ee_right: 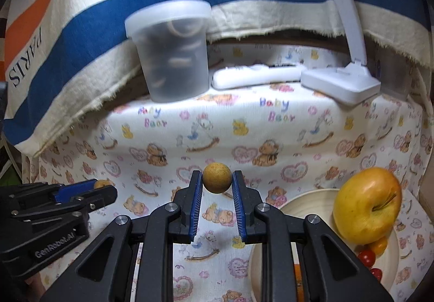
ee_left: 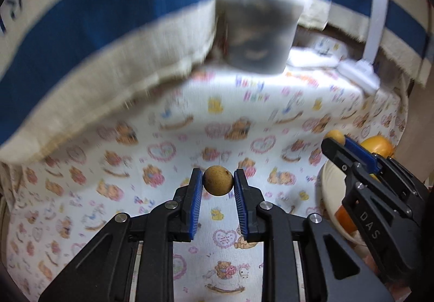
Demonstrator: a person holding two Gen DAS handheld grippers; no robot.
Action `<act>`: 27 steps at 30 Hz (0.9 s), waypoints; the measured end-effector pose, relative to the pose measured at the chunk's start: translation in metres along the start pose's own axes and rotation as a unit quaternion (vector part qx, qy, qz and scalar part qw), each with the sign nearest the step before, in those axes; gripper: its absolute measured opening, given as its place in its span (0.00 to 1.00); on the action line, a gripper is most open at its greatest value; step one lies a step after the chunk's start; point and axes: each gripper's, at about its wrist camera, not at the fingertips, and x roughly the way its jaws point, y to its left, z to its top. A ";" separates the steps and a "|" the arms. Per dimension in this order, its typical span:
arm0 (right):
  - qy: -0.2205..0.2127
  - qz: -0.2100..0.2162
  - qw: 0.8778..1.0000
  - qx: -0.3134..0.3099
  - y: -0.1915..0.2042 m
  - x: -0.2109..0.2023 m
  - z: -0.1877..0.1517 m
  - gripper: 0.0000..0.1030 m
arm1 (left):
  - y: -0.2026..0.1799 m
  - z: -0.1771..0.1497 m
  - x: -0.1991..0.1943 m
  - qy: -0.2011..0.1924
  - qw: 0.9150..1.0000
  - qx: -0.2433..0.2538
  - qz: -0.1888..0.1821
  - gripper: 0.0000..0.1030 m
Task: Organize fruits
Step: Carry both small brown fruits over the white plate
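Observation:
My left gripper point(ee_left: 217, 175) is shut on a small round brown fruit point(ee_left: 217, 181), held above the bear-print cloth point(ee_left: 168, 144). My right gripper point(ee_right: 217, 173) is shut on a second small round tan fruit point(ee_right: 217, 178). In the left wrist view the right gripper point(ee_left: 337, 140) stands at the right over a cream plate point(ee_left: 329, 180), with its fruit point(ee_left: 335, 135) at its tips. In the right wrist view the left gripper point(ee_right: 104, 186) is at the left with its fruit point(ee_right: 101, 183). The plate point(ee_right: 306, 201) bears a yellow apple point(ee_right: 366, 205), a small orange fruit point(ee_right: 379, 245) and red cherry tomatoes point(ee_right: 366, 257).
A lidded translucent tub point(ee_right: 173, 55) stands at the back of the table. Beside it lie a white remote point(ee_right: 255, 75) and a white lamp base point(ee_right: 341, 79) with its curved arm. A striped blue, orange and cream cloth point(ee_right: 81, 38) hangs behind.

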 end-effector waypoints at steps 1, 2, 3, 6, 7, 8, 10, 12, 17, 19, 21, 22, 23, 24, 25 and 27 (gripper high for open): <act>-0.003 0.001 1.000 -0.004 -0.001 -0.006 0.003 0.23 | 0.000 0.002 -0.007 -0.009 1.000 0.002 -0.001 0.22; -0.007 -0.001 1.000 -0.010 -0.003 -0.013 0.005 0.23 | -0.002 0.010 -0.013 -0.016 1.000 0.004 -0.002 0.22; -0.011 -0.002 1.000 -0.013 -0.005 -0.019 0.007 0.23 | -0.002 0.014 -0.019 -0.026 1.000 0.005 -0.002 0.22; -0.029 -0.001 0.999 -0.022 -0.013 -0.044 0.012 0.23 | -0.011 0.015 -0.034 -0.057 0.998 0.009 -0.009 0.22; -0.037 -0.002 0.999 -0.025 -0.018 -0.056 0.013 0.23 | -0.022 0.016 -0.035 -0.067 0.998 0.010 -0.013 0.22; -0.047 -0.004 0.998 -0.028 -0.022 -0.067 0.013 0.23 | -0.028 0.014 -0.041 -0.079 0.997 0.011 -0.018 0.22; -0.060 -0.004 0.998 -0.031 -0.029 -0.084 0.012 0.23 | -0.042 0.012 -0.052 -0.098 0.995 0.016 -0.030 0.22; -0.072 -0.006 0.997 -0.033 -0.038 -0.103 0.010 0.23 | -0.055 0.009 -0.058 -0.111 0.993 0.021 -0.041 0.22; -0.079 -0.012 0.996 -0.027 -0.066 -0.133 -0.004 0.23 | -0.086 0.000 -0.063 -0.115 0.990 0.029 -0.071 0.22; -0.079 -0.014 0.997 -0.019 -0.079 -0.142 -0.011 0.23 | -0.097 -0.002 -0.063 -0.121 0.989 0.033 -0.078 0.22; -0.081 -0.017 0.996 -0.014 -0.090 -0.147 -0.017 0.23 | -0.108 -0.004 -0.064 -0.130 0.988 0.040 -0.075 0.22; -0.083 -0.016 0.996 -0.012 -0.095 -0.150 -0.020 0.23 | -0.113 -0.005 -0.065 -0.135 0.987 0.045 -0.073 0.22; -0.084 -0.016 0.996 -0.010 -0.100 -0.153 -0.024 0.23 | -0.118 -0.006 -0.065 -0.138 0.986 0.049 -0.076 0.22; -0.085 -0.018 0.996 -0.009 -0.104 -0.155 -0.026 0.23 | -0.122 -0.008 -0.066 -0.140 0.986 0.052 -0.080 0.22; -0.087 -0.019 0.996 -0.007 -0.109 -0.156 -0.028 0.23 | -0.126 -0.010 -0.067 -0.146 0.984 0.057 -0.083 0.22; -0.089 -0.019 0.996 0.001 -0.117 -0.158 -0.031 0.23 | -0.134 -0.014 -0.070 -0.166 0.981 0.066 -0.081 0.22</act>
